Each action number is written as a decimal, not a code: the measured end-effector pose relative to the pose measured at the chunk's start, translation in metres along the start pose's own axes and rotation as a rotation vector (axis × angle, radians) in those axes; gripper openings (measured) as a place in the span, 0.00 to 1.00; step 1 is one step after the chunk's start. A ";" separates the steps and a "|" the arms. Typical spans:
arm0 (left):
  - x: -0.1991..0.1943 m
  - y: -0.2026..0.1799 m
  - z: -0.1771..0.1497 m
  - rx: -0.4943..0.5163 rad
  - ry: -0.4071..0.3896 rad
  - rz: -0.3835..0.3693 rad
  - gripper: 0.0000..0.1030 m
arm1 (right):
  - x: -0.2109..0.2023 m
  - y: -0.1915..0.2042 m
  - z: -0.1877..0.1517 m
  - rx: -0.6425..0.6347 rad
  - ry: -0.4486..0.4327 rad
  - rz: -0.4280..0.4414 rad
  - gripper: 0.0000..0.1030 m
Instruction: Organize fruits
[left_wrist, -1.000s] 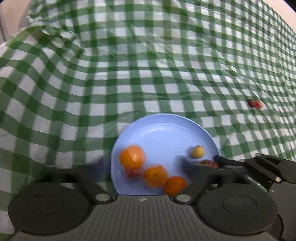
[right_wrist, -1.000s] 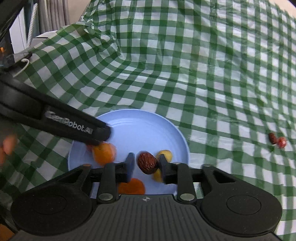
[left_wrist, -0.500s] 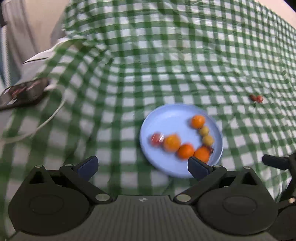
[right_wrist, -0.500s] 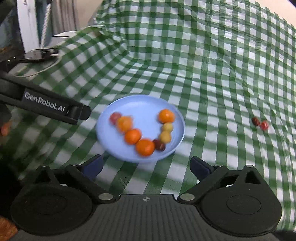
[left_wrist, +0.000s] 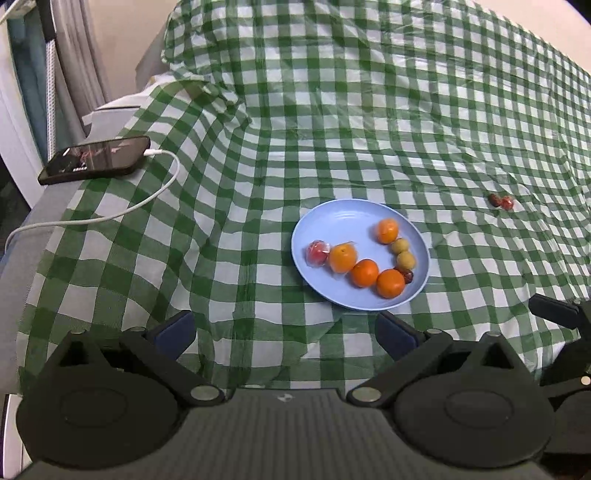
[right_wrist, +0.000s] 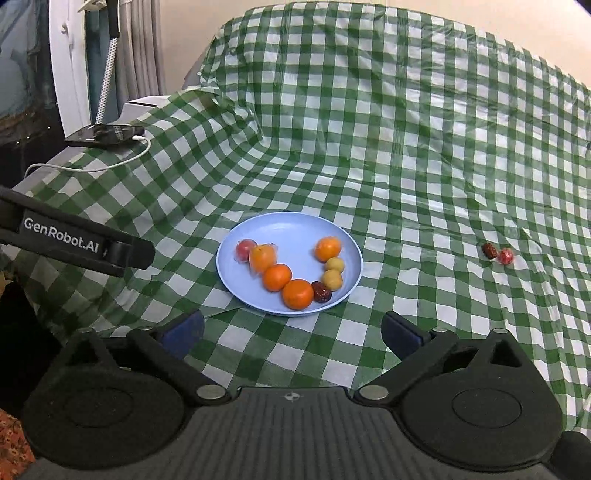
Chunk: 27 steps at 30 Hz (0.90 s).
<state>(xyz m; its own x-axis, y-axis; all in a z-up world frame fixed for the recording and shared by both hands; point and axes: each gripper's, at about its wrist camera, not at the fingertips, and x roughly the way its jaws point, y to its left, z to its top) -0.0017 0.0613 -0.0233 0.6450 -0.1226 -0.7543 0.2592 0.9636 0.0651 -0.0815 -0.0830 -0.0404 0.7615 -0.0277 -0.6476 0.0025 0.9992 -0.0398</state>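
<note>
Left tongs (left_wrist: 284, 328): held spread wide and empty, low in front of the plate; nothing is gripped.
Right tongs (right_wrist: 291, 330): likewise spread wide and empty, the blue pads set just short of the plate's near rim.
Risk, cloth: the green checked cloth (right_wrist: 369, 147) is seen to lie loose and wrinkled over the surface; if it is snagged by a fingertip, the plate is likely to be dragged and the round fruit set rolling.
Risk, plate rim: the blue plate (right_wrist: 288, 225) is shallow; a fruit dropped from height, it is judged, could bounce out or knock a neighbour over the rim.
Risk, crowding: the near arc of the plate is closely packed, so a wide approach there could push fruit aside; the far half is left bare and is judged the safer place to set things down.
Fruit on plate: four oranges (right_wrist: 297, 293), one of them wrapped in clear film, are laid in a curve with a reddish wrapped fruit (right_wrist: 245, 248) at the left end, two small yellow fruits (right_wrist: 332, 278) at the right, and a dark red date (right_wrist: 322, 291) touching the nearest orange.
Fruit off plate: a second date (right_wrist: 490, 250) and a small red wrapped fruit (right_wrist: 506, 256) are left touching each other on the cloth, well apart from the plate to the right; being small, they could be squeezed out sideways if pinched off-centre.
Far edge: a phone (left_wrist: 96, 159) on a white cable (left_wrist: 110, 216) is seen at the far left, clear of the work.
</note>
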 end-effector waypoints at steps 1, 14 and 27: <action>-0.002 -0.003 -0.001 0.006 -0.001 -0.001 1.00 | -0.002 0.000 0.000 -0.002 -0.003 0.001 0.99; -0.013 -0.011 0.000 0.016 -0.024 -0.004 1.00 | -0.015 -0.001 -0.001 0.003 -0.046 -0.011 0.99; -0.018 -0.010 -0.001 0.012 -0.027 -0.009 1.00 | -0.014 0.002 -0.003 -0.010 -0.044 -0.013 0.99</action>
<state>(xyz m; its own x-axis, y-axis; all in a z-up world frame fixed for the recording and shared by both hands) -0.0163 0.0544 -0.0115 0.6620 -0.1380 -0.7367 0.2739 0.9595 0.0665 -0.0944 -0.0809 -0.0339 0.7893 -0.0389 -0.6128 0.0064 0.9985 -0.0552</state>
